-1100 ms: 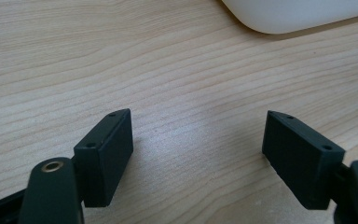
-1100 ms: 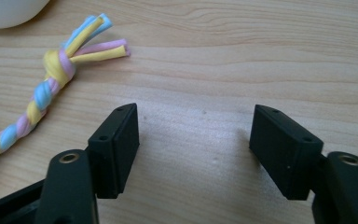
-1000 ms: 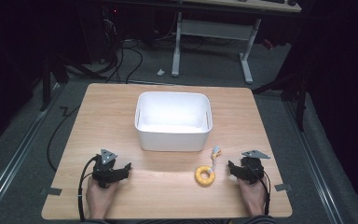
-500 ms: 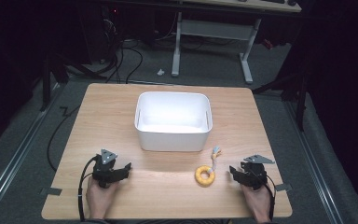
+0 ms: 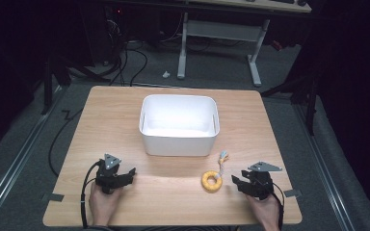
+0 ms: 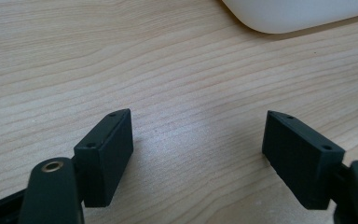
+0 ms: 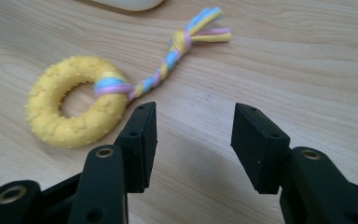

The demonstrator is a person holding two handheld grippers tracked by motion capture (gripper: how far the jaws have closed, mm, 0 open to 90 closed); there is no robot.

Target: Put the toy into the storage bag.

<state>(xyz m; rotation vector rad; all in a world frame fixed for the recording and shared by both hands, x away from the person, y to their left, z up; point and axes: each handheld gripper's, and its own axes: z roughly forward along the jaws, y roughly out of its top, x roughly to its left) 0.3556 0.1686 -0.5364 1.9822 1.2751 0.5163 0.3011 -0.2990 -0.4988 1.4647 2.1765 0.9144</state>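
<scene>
The left tongs (image 5: 125,175) rest on the desk (image 5: 173,202) with jaws spread apart on nothing. The yellow ring toy (image 5: 212,181) lies on the desk in front of the white bin (image 5: 179,144). Just beside its right, the right tongs (image 5: 240,182) have been closing, jaws apart, nothing between them.

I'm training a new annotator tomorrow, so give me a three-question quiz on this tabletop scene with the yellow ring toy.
1. True or false: the yellow ring toy lies inside the white bin.
2. Which gripper is nearer the toy: A) the left gripper or B) the right gripper?
3. What is tied to the toy's ring?

Key
1. False: it lies on the wooden table, in front of the bin.
2. B. Its jaws have just been closing, with nothing between them; the toy lies beside them.
3. A braided rope in blue, pink and yellow, knotted near its frayed end.
</scene>
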